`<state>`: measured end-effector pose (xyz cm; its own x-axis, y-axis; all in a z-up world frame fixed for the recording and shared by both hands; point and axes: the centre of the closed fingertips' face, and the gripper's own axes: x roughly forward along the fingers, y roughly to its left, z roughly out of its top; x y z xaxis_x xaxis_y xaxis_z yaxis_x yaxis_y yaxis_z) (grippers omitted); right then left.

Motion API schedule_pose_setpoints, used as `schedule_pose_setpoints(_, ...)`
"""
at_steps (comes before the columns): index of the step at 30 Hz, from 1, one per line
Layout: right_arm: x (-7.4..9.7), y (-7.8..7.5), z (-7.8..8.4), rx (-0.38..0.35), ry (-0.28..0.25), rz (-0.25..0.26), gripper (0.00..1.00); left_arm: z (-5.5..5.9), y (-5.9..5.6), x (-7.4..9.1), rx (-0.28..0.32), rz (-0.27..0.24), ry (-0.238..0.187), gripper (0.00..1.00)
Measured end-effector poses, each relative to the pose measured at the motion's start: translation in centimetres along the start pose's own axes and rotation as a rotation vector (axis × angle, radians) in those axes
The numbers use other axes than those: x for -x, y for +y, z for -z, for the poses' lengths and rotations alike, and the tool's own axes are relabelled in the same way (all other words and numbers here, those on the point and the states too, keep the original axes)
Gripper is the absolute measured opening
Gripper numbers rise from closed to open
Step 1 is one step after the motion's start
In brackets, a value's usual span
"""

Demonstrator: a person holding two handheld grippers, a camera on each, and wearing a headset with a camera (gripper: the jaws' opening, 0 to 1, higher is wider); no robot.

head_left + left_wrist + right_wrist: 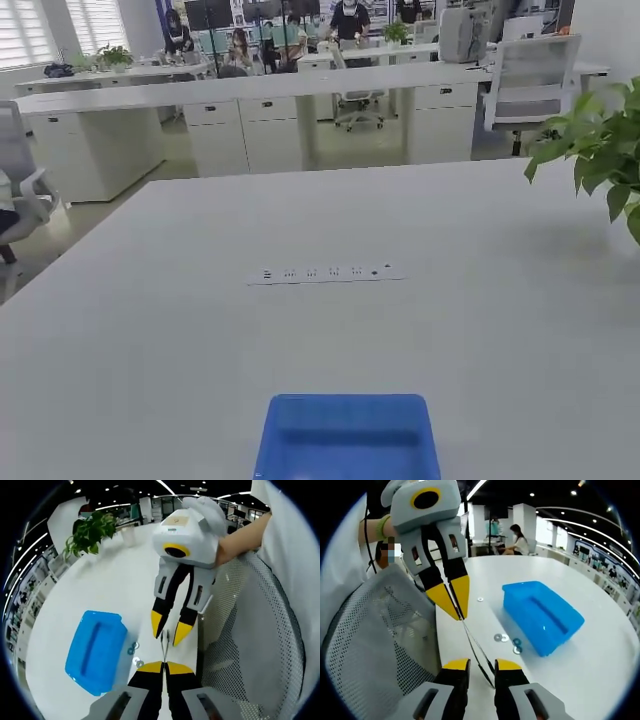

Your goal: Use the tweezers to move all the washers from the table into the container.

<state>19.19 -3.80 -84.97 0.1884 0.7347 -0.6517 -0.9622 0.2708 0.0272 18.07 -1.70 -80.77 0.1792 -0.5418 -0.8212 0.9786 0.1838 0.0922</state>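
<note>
Left claw (165, 665) closed tight on 1 end of tweezers (477, 650). Right claw (481, 667) narrow but not closed, 2 jaws astride tweezers' other end; cannot tell if touching. Claws face each other tip to tip by desk (200, 330) edge. Washers (498, 637) lie loose on desk just beside blue container (522, 597); 1 more lies apart from cluster.
</note>
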Motion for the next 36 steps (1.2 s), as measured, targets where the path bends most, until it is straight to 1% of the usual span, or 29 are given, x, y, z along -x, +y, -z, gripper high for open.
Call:
schedule_pose_setpoints(3, 0.0, 0.0, -0.1, 0.005, -0.007, 0.000, 0.15, -1.0, -0.2, 0.1, -0.027, 0.010, -0.010, 0.00)
schedule_pose_setpoints(6, 0.2, -0.2, -0.4, 0.027, -0.013, 0.008, 0.12, -1.7, -0.4, 0.2, -0.045, 0.017, -0.013, 0.00)
schedule_pose_setpoints(9, 0.2, -0.1, -0.4, 0.026, -0.015, 0.004, 0.11, -2.1, -0.4, 0.2, -0.066, 0.018, -0.006, 0.00)
schedule_pose_setpoints(14, 0.0, 0.1, -0.2, 0.033, -0.004, -0.010, 0.10, -2.5, -0.5, 0.3, -0.076, 0.029, -0.008, 0.00)
schedule_pose_setpoints(21, -0.3, 0.6, -0.1, 0.033, -0.001, -0.039, 0.09, -2.7, -0.7, 0.8, -0.072, 0.041, -0.011, 0.00)
schedule_pose_setpoints(23, -0.4, 0.8, -0.3, 0.050, -0.005, -0.047, 0.08, -2.8, -0.7, 0.9, -0.071, 0.042, -0.013, 0.00)
schedule_pose_setpoints(25, -0.5, 1.1, -0.4, 0.087, -0.007, -0.058, 0.06, -2.9, -0.8, 1.0, -0.071, 0.043, -0.013, 0.00)
schedule_pose_setpoints(27, -0.6, 1.3, -0.7, 0.092, -0.013, -0.068, 0.05, -3.0, -0.8, 1.3, -0.071, 0.042, -0.015, 0.00)
schedule_pose_setpoints(28, -0.8, 1.5, -0.9, 0.097, -0.021, -0.081, 0.05, -3.0, -0.7, 1.4, -0.071, 0.041, -0.017, 0.00)
schedule_pose_setpoints(30, -1.3, 1.8, -1.5, 0.098, -0.041, -0.108, 0.04, -3.1, -0.5, 1.7, -0.063, 0.035, -0.024, 0.00)
schedule_pose_setpoints(31, -1.3, 1.8, -1.6, 0.098, -0.043, -0.113, 0.03, -3.1, -0.4, 1.9, -0.056, 0.030, -0.027, 0.00)
schedule_pose_setpoints(32, -1.7, 1.9, -1.9, 0.113, -0.044, -0.124, 0.03, -2.9, -0.2, 2.0, -0.052, 0.027, -0.025, 0.00)
schedule_pose_setpoints(33, -1.9, 1.8, -2.0, 0.137, -0.040, -0.124, 0.03, -2.5, 0.1, 2.1, -0.045, 0.015, -0.015, 0.00)
schedule_pose_setpoints(34, -2.2, 1.6, -2.3, 0.138, -0.041, -0.125, 0.03, -2.3, 0.4, 2.2, -0.041, 0.010, -0.016, 0.00)
schedule_pose_setpoints(35, -2.4, 1.4, -2.5, 0.137, -0.048, -0.122, 0.03, -2.3, 0.5, 2.3, -0.018, 0.011, -0.030, 0.00)
schedule_pose_setpoints(36, -2.7, 1.2, -2.8, 0.133, -0.055, -0.129, 0.03, -2.0, 0.8, 2.4, 0.001, 0.000, -0.033, 0.00)
